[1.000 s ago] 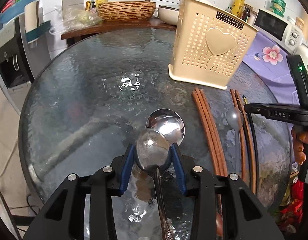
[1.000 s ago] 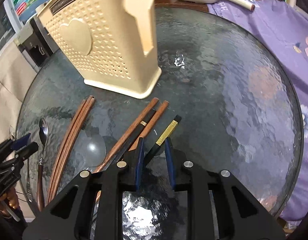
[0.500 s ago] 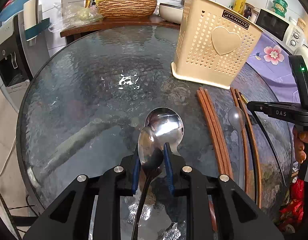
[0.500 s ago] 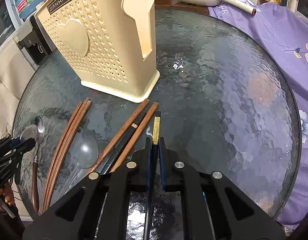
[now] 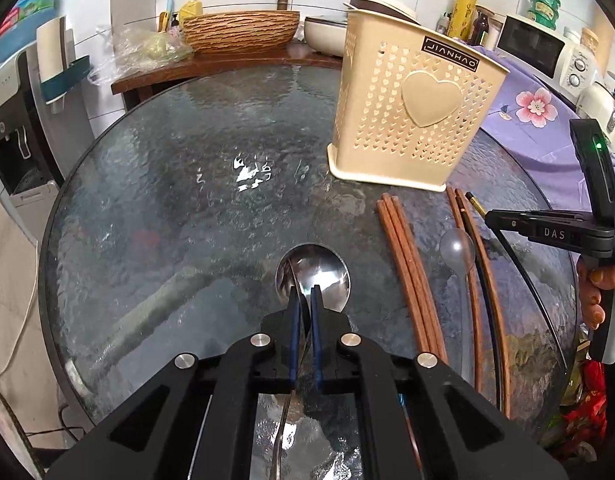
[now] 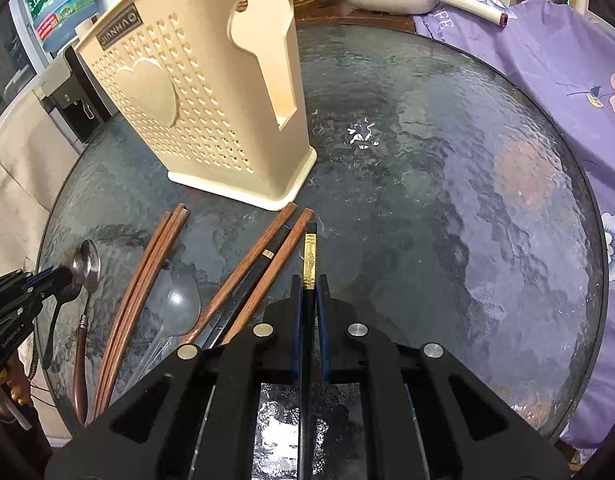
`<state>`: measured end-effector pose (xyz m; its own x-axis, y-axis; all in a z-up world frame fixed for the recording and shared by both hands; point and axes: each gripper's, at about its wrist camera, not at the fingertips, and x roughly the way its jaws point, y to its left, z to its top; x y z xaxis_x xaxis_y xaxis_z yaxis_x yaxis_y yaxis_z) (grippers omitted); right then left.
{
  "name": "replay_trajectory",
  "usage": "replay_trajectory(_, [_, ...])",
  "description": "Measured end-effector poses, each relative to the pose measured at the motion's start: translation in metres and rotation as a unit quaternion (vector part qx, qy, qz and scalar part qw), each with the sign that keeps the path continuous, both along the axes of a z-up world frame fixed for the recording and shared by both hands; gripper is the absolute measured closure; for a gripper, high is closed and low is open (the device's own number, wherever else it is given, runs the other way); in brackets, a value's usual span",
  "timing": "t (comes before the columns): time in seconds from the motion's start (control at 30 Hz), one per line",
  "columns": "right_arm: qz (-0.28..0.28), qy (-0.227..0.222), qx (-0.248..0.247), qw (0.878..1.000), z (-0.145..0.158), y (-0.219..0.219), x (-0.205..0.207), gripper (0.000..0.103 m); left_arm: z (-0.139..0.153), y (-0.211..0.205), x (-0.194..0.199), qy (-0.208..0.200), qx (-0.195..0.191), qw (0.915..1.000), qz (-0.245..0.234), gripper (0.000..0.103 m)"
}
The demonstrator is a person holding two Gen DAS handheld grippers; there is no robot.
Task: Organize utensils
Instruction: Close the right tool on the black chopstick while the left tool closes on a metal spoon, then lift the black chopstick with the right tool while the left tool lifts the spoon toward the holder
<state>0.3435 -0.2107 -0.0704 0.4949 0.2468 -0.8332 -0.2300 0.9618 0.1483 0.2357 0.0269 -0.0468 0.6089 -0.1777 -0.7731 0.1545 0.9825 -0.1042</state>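
My left gripper (image 5: 303, 294) is shut on a metal spoon, turned on edge between the pads; a second, larger metal spoon (image 5: 327, 276) lies on the glass just beyond. My right gripper (image 6: 308, 282) is shut on a black chopstick with a gold band (image 6: 309, 260), lifted slightly. The cream perforated utensil holder (image 5: 411, 120) stands upright at the back; it also shows in the right wrist view (image 6: 195, 112). Brown wooden chopsticks (image 5: 411, 276) and a clear plastic spoon (image 5: 457, 250) lie on the round glass table (image 5: 167, 200).
A wicker basket (image 5: 239, 30), white pots and a microwave (image 5: 535, 50) stand behind the table. A purple floral cloth (image 6: 547, 60) covers the right side. A water dispenser (image 5: 11, 128) stands at the left. Another black chopstick (image 6: 251, 280) lies between brown ones.
My left gripper closed on the metal spoon, which turned on edge and lifted. My right gripper closed on the black gold-banded chopstick and raised it.
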Motion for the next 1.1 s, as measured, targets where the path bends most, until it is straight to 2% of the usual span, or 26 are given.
replay_trajectory(0.3, [0.009, -0.006, -0.004, 1.0, 0.003, 0.004, -0.009, 0.095, -0.008, -0.006, 0.015, 0.033, 0.016, 0.9991, -0.019, 0.1])
replay_trajectory(0.57, [0.015, -0.02, -0.002, 1.0, 0.007, 0.008, -0.022, 0.095, -0.008, -0.004, 0.019, 0.032, 0.011, 0.9993, -0.013, 0.1])
replay_trajectory(0.8, [0.024, -0.036, 0.016, 0.999, 0.019, 0.01, -0.028, 0.095, 0.007, 0.001, 0.016, 0.009, -0.008, 0.9999, -0.003, 0.1])
replay_trajectory(1.1, [0.031, -0.065, 0.069, 0.995, 0.047, 0.005, -0.037, 0.095, 0.045, 0.002, 0.01, -0.04, -0.034, 0.9986, 0.002, 0.1])
